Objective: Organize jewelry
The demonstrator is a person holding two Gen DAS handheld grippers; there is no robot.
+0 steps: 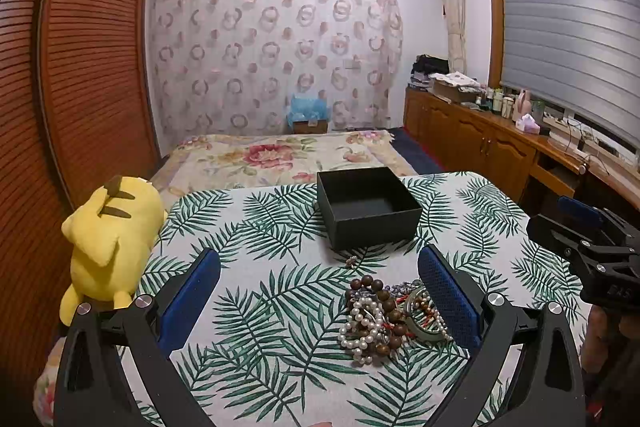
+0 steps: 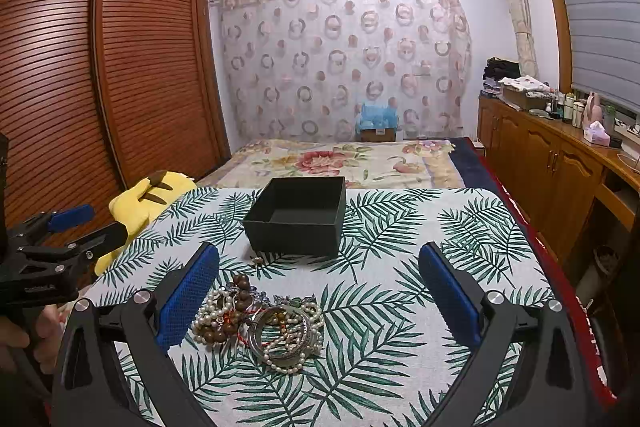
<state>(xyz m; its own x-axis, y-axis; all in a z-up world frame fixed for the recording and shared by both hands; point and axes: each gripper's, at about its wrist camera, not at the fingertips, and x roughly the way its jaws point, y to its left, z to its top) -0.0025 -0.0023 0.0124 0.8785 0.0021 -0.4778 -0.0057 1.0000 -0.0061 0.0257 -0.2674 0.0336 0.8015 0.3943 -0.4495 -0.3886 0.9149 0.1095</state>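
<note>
- Blue pads of left gripper (image 1: 319,269) wide apart, nothing between, nothing held.
- Same for right gripper (image 2: 319,263): pads spread wide, empty, hanging over leaf-print tablecloth (image 2: 400,367).
- Pile of jewelry (image 1: 390,319) lying on cloth, close in front of both grippers: white pearl strands (image 2: 294,351), brown wooden bead bracelet (image 1: 384,301), silver bangles (image 2: 276,335), all tangled in one heap.
- One tiny piece (image 1: 351,261) sitting alone, between heap and box.
- Black box (image 1: 368,207) open and empty, farther back on same cloth, apart from heap.
- Yellow plush toy (image 1: 110,243) off to left side, beyond table edge.
- Step, by the look of it: very start, nothing in box yet, no piece picked.
- Next move probably calls for picking one piece off top of heap, maybe a bangle or pearl strand, and pinching gently.
- Tricky part likely: strands hooked together, so one pull may drag others along.
</note>
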